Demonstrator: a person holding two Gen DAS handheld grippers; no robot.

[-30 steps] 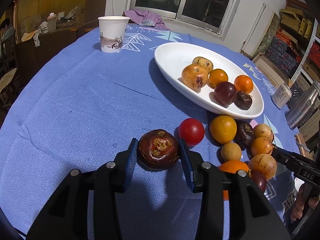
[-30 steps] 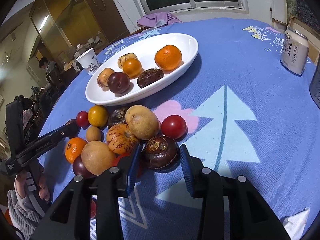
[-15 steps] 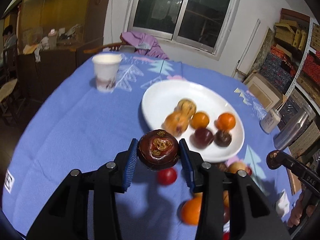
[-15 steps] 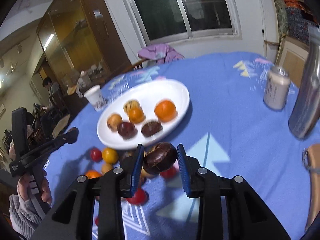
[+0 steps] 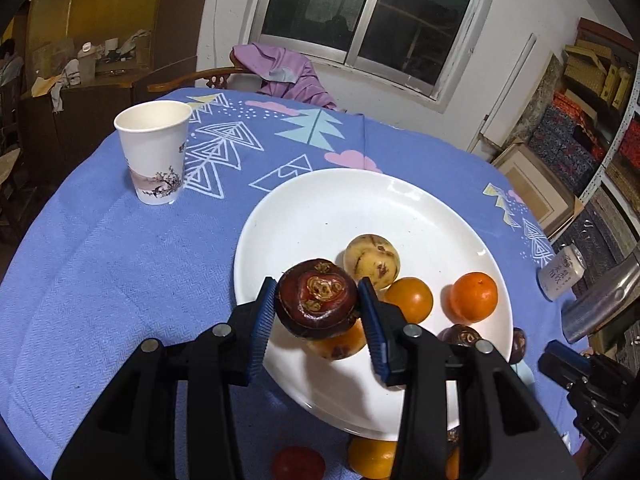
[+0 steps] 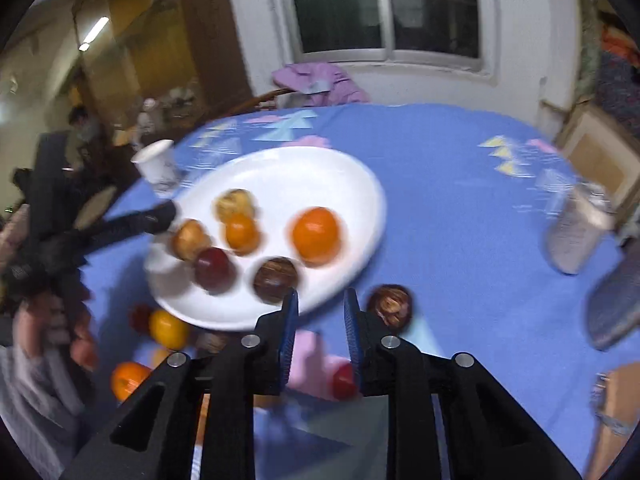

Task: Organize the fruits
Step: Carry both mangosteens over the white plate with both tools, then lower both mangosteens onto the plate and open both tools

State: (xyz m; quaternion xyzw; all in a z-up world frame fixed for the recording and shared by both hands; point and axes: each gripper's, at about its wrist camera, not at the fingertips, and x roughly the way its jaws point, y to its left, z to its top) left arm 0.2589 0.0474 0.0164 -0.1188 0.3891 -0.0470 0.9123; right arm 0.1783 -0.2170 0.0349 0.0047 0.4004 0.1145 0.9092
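Covering the table, blue cloth — left tool grips mangosteen, right tool closed empty.

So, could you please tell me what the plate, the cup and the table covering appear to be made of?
The plate looks like glazed white ceramic: glossy, with bright window reflections on its rim, though hard plastic cannot be ruled out. The cup seems to be paper: matte white, thin rolled lip, printed blossom scene. The tablecloth is woven fabric: a visible herringbone weave, soft creases and printed tree shapes.
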